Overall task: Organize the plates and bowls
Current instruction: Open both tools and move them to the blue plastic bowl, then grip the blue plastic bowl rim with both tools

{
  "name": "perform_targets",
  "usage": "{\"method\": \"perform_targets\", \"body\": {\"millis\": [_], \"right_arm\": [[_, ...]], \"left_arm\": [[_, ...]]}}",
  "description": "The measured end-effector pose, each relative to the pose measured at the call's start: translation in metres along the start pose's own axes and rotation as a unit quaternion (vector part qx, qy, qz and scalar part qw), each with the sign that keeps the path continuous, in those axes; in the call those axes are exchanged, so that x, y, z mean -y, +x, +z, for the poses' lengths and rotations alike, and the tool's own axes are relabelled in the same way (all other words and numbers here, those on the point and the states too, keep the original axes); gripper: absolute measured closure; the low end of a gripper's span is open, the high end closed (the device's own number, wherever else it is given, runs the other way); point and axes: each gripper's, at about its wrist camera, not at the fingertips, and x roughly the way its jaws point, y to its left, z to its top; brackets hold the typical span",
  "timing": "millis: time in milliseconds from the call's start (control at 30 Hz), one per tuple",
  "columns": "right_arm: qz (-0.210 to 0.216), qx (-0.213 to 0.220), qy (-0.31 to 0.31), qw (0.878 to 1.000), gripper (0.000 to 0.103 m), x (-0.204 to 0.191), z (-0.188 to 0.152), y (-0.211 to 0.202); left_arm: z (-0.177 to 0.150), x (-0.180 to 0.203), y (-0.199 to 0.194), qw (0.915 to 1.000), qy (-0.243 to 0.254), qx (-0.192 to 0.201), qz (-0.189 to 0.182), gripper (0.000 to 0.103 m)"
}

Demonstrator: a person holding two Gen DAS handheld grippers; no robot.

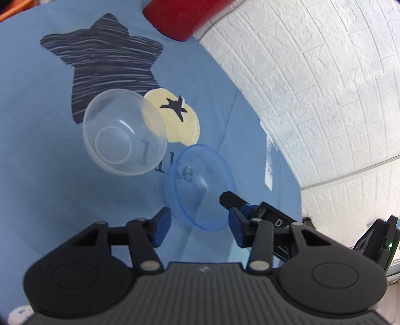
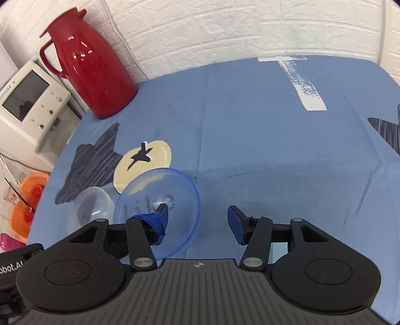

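Observation:
A blue see-through bowl (image 1: 197,175) (image 2: 175,190) sits tilted on the blue tablecloth (image 2: 262,125), over the printed word. A clear bowl (image 1: 120,140) (image 2: 87,207) rests just to its left, upright. My left gripper (image 1: 198,223) is open, and the blue bowl's near rim shows between its blue pads. My right gripper (image 2: 197,220) is open too: its left finger (image 2: 157,222) reaches inside the blue bowl, its right finger (image 2: 236,225) stands outside, and the rim lies between them. In the left wrist view that gripper's black fingertip (image 1: 228,198) is at the bowl's right rim.
A red thermos jug (image 2: 92,67) (image 1: 185,15) stands at the table's far left corner by the white brick wall (image 2: 225,30). Off the table's left edge are a white appliance with a screen (image 2: 27,100) and an orange basin (image 2: 27,207). Bare cloth stretches to the right.

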Motion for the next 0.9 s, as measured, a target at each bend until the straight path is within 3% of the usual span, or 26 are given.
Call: {"method": "perform_targets", "body": {"millis": [333, 667, 733, 767, 800, 833, 900], "right_arm": [[0.023, -0.015, -0.005, 1.0, 0.065, 0.002, 0.004, 0.027], [0.005, 0.002, -0.043, 0.999, 0.063, -0.005, 0.003, 0.031], [0.001, 0.002, -0.052, 0.999, 0.063, -0.007, 0.003, 0.032], [0.008, 0.004, -0.053, 0.999, 0.067, -0.006, 0.003, 0.032], [0.03, 0.011, -0.047, 0.998, 0.071, -0.003, 0.002, 0.031], [0.048, 0.011, -0.034, 0.998, 0.077, 0.0, 0.0, 0.032], [0.064, 0.007, -0.028, 0.998, 0.084, 0.001, -0.004, 0.031]], "left_arm": [[0.011, -0.017, 0.014, 0.9998, 0.013, -0.006, 0.015, 0.057], [0.017, -0.021, 0.032, 0.9996, 0.012, -0.005, 0.024, 0.058], [0.019, -0.021, 0.033, 0.9995, 0.014, -0.006, 0.027, 0.064], [0.021, -0.019, 0.034, 0.9992, 0.021, -0.009, 0.034, 0.074], [0.022, -0.018, 0.037, 0.9986, 0.028, -0.014, 0.043, 0.093], [0.023, -0.019, 0.039, 0.9981, 0.032, -0.022, 0.048, 0.103], [0.023, -0.021, 0.041, 0.9977, 0.037, -0.028, 0.049, 0.103]]}}
